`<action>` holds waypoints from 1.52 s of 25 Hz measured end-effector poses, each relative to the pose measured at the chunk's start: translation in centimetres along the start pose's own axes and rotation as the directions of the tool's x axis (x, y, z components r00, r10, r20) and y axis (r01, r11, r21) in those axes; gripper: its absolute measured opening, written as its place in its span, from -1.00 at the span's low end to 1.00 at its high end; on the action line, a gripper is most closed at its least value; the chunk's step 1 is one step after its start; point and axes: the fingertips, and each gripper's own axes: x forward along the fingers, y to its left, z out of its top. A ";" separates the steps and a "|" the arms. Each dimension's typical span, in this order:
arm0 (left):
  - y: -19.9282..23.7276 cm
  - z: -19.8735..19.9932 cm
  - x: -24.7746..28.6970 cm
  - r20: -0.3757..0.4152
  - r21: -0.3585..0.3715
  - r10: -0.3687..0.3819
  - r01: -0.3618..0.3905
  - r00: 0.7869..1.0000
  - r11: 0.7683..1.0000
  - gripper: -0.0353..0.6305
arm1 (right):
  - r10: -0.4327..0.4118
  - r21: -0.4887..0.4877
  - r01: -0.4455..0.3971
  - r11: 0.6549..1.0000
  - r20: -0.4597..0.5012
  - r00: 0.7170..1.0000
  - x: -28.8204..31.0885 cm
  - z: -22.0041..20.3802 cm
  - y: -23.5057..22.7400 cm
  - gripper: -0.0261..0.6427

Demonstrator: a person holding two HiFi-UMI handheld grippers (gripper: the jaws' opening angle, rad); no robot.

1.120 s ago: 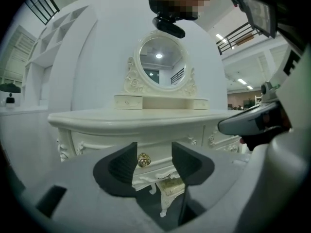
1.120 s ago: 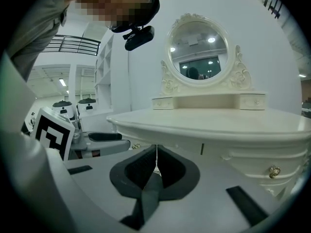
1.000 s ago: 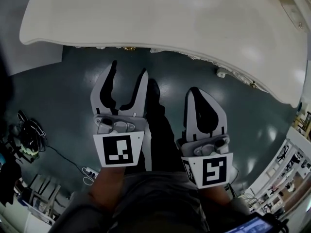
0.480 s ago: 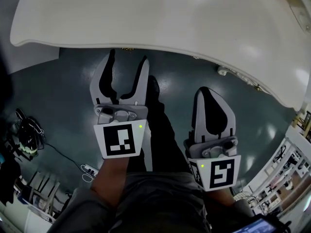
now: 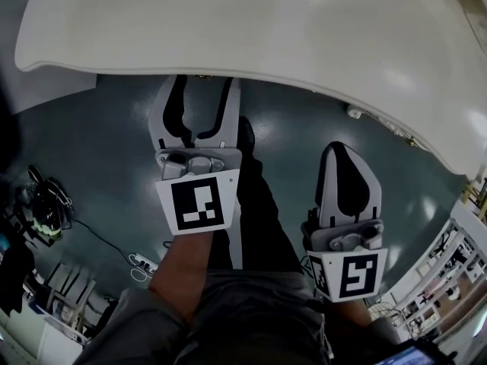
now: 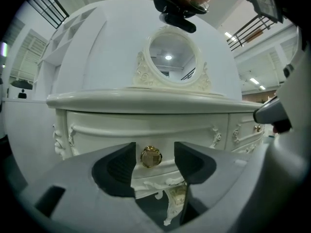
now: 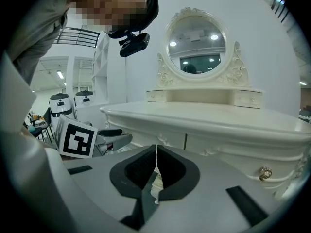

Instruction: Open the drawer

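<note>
Since a second ago my left tongs [image 5: 202, 90] have moved forward, tips now under the bench [image 5: 266, 29] edge, jaws gone wide. Between them sits the knob [image 6: 151, 156] on the centre drawer [image 6: 146, 130], untouched, lined up so closing should catch it for the pull. I keep right tongs [image 5: 347, 152] closed on nothing, back out of the way.

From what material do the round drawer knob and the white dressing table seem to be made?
Drawer knob: probably metal with a polished brass or gold-coloured finish; it is yellow and shiny.
Dressing table: likely wood or moulded board under glossy cream-white paint, judging by the carved scrolls and soft sheen; the core material cannot be told.
</note>
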 end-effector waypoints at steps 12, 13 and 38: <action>0.8 -0.6 0.5 -0.002 0.044 0.082 -0.082 0.997 0.996 -0.44 | -0.022 -0.008 0.021 1.000 -0.016 1.000 -0.6 -0.4 -0.7 -0.88; 0.9 -0.7 0.4 -0.010 0.050 0.083 -0.082 0.997 0.995 -0.44 | -0.022 -0.007 0.022 1.000 -0.017 1.000 -0.6 -0.4 -0.6 -0.88; 0.5 -2.0 -3.6 -0.058 0.030 0.039 -0.038 0.998 0.999 -0.49 | -0.033 -0.001 0.033 0.999 0.015 0.999 -2.0 -0.1 1.6 -0.88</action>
